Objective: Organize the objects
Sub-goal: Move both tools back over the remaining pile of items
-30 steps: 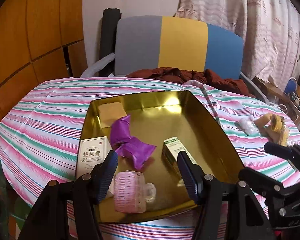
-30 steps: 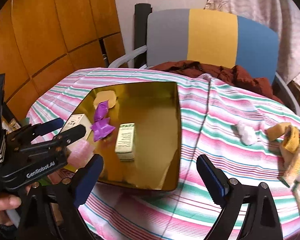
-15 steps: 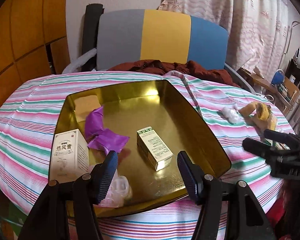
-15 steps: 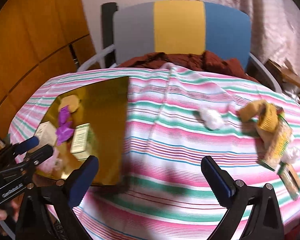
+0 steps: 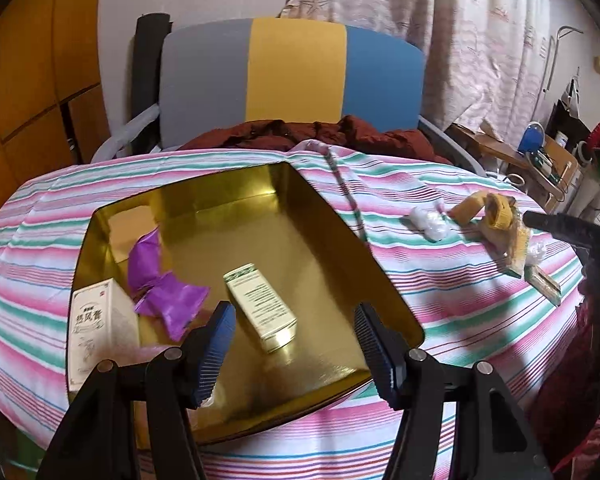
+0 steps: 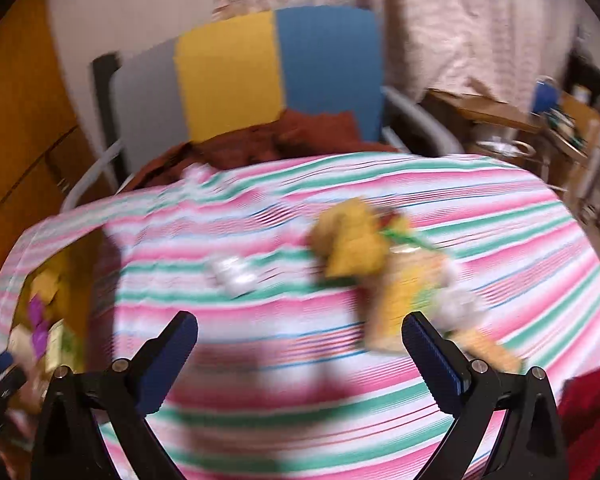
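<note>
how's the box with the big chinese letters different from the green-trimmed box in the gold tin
The lettered box is cream-white with dark characters on its face; the green-trimmed box is paler yellow with a green band at its far end. The lettered box sits against the left wall of the gold tin; the green-trimmed box lies in the middle of the floor, angled. The lettered box looks larger. Both are closed cartons inside the tin.

Showing pink, green and white stripes on the tablecloth (image 5: pixel 440 304); gleaming gold inside the tray (image 5: pixel 332 236); glowing purple on the wrapper (image 5: pixel 168 296); banding grey, yellow, blue across the far chair (image 5: pixel 296 76).
</note>
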